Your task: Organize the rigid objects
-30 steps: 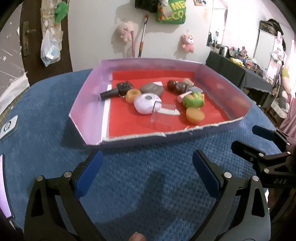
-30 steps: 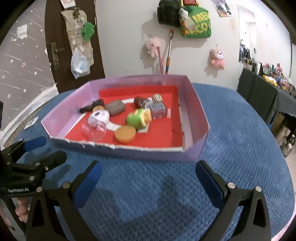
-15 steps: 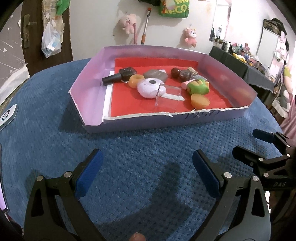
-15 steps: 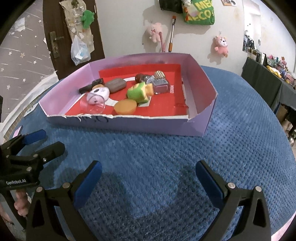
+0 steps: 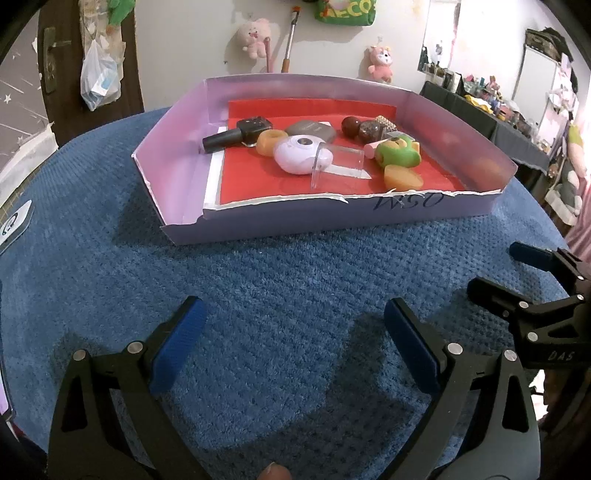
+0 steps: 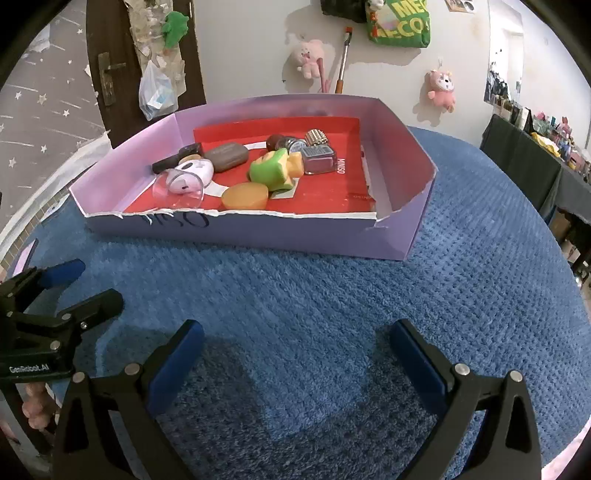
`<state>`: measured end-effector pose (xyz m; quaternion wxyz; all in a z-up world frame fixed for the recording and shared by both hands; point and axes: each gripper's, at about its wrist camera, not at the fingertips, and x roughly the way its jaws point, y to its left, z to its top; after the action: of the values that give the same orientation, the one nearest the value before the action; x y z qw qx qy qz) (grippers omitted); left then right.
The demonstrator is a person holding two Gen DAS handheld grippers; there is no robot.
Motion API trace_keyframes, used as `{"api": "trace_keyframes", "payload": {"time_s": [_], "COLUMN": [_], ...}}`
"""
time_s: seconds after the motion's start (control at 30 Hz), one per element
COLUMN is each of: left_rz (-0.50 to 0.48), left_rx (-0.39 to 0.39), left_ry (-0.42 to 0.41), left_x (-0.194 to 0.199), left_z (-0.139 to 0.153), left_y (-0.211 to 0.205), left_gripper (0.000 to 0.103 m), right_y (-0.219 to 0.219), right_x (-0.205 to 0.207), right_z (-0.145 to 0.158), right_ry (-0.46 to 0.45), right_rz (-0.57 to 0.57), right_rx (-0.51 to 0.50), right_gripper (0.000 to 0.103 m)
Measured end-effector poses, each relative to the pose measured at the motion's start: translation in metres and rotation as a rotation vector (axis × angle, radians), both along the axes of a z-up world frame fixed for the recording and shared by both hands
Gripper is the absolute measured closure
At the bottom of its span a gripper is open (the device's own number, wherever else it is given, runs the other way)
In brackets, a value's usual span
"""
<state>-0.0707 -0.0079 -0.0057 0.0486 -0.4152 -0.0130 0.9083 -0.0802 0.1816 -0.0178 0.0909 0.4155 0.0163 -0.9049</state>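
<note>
A blue textured cloth [image 5: 280, 280] is covering the round table; a dark wooden door [image 6: 107, 74] is standing at the left with a plastic bag [image 6: 157, 90] hanging on it; two pink plush toys [image 6: 308, 59] [image 6: 441, 90] are hanging on the white wall, with a brush [image 6: 343, 59] between them and a green bag [image 6: 400, 24] above; a cluttered dark side table [image 5: 480, 114] is standing at the right.
</note>
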Motion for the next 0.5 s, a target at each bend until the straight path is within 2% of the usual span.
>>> {"api": "trace_keyframes", "payload": {"time_s": [0.23, 0.5], "left_rz": [-0.01, -0.03], "left_rx": [-0.051, -0.051], "left_ry": [0.006, -0.004], "left_x": [0.0014, 0.0014], "left_z": [-0.003, -0.0021], "left_y": [0.007, 0.0062], "left_gripper": [0.002, 0.002], "right_y": [-0.0011, -0.0019], "right_x": [0.0006, 0.001], "right_z": [-0.0005, -0.0005], "right_ry": [0.007, 0.014], "right_rz": [0.001, 0.006], "right_rx": [0.014, 0.026], "right_gripper": [0.0, 0.0]}}
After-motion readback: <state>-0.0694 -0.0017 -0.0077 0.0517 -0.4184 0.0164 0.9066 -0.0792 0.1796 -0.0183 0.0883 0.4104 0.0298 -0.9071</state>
